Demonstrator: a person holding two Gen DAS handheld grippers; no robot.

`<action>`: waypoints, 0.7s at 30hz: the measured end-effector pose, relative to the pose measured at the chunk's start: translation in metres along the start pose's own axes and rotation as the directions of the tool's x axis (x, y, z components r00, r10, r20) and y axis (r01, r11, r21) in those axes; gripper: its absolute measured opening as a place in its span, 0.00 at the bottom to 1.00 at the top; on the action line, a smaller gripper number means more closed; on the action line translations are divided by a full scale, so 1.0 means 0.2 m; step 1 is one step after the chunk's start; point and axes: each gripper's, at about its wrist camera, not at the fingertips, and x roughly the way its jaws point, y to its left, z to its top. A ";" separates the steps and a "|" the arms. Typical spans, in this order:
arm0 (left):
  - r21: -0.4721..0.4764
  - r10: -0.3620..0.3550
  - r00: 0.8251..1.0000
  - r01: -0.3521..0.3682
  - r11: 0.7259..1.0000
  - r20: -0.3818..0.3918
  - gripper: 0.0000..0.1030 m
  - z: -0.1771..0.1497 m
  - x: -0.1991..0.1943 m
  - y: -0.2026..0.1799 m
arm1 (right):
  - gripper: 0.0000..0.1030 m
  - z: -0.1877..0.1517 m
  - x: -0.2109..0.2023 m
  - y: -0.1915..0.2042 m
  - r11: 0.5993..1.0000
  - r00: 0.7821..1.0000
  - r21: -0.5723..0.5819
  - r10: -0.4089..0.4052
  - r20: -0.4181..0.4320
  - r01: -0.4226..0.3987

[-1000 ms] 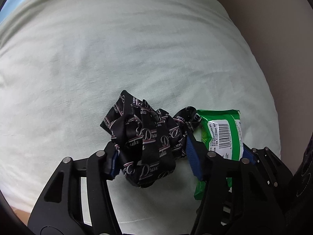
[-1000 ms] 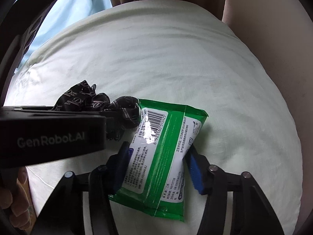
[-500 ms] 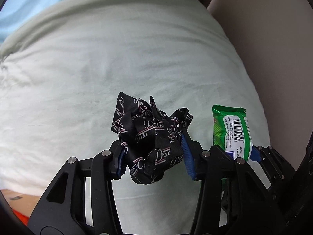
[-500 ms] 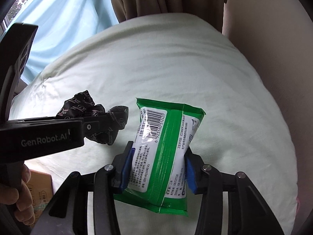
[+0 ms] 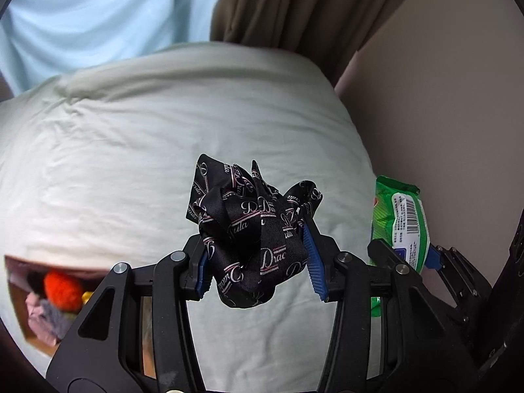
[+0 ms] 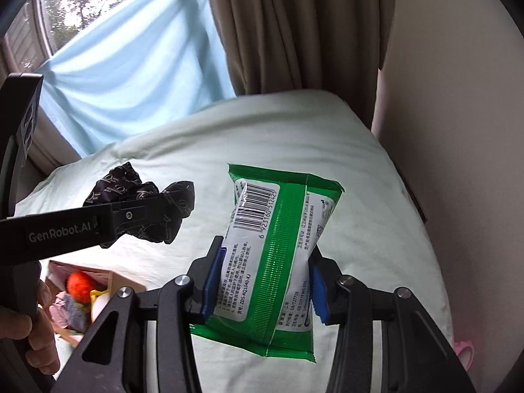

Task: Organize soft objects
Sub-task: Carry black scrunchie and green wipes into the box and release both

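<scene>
I am seeing the left gripper (image 5: pixel 258 258) clamping a crumpled black printed cloth (image 5: pixel 252 226) between its blue fingers (image 5: pixel 312 263); the fingers are standing only partly apart, pressing into the bundle from both sides, and most of the cloth is bulging out ahead of and above the fingertips, clear of the pale green bedding (image 5: pixel 131 150) beneath. I am also seeing the right gripper (image 6: pixel 263 281) squeezing a green pack of wipes (image 6: pixel 275 249) across its middle, the fingers (image 6: pixel 213 281) narrowly spread and denting the wrapper, with the barcode end sticking out ahead of the fingertips and the other end hanging back below them. The pack is being held above the bedding. Below and left of both sets of fingers, past the bedding's edge, an open box (image 6: pixel 111 280) is showing an orange fluffy item (image 6: pixel 78 283) among other soft things. A hand (image 6: pixel 24 337) is gripping the left gripper's handle.
</scene>
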 end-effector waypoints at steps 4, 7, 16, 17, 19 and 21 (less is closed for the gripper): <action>-0.047 0.012 0.998 -0.009 0.999 0.058 0.42 -0.04 -0.34 0.09 | 0.41 0.04 -0.23 0.13 0.998 0.999 -0.052 0.033 0.034 -0.031; -0.091 0.026 0.995 -0.018 0.996 0.093 0.42 -0.09 -0.54 0.17 | 0.41 0.08 -0.40 0.25 0.995 0.997 -0.085 0.061 0.045 -0.057; -0.153 0.062 0.987 -0.039 0.987 0.148 0.42 -0.27 -1.01 0.62 | 0.41 0.09 -0.68 0.80 0.974 0.986 -0.175 0.158 0.057 -0.146; -0.153 0.071 0.987 -0.049 0.987 0.142 0.42 -0.30 -1.05 0.69 | 0.41 0.08 -0.69 0.87 0.972 0.985 -0.178 0.164 0.056 -0.152; -0.157 0.083 0.988 -0.062 0.986 0.131 0.42 -0.35 -1.10 0.83 | 0.41 0.05 -0.70 1.01 0.969 0.982 -0.175 0.183 0.042 -0.173; -0.164 0.101 0.987 -0.080 0.983 0.123 0.42 -0.39 -1.14 0.96 | 0.41 0.02 -0.68 1.15 0.965 0.978 -0.165 0.208 0.023 -0.202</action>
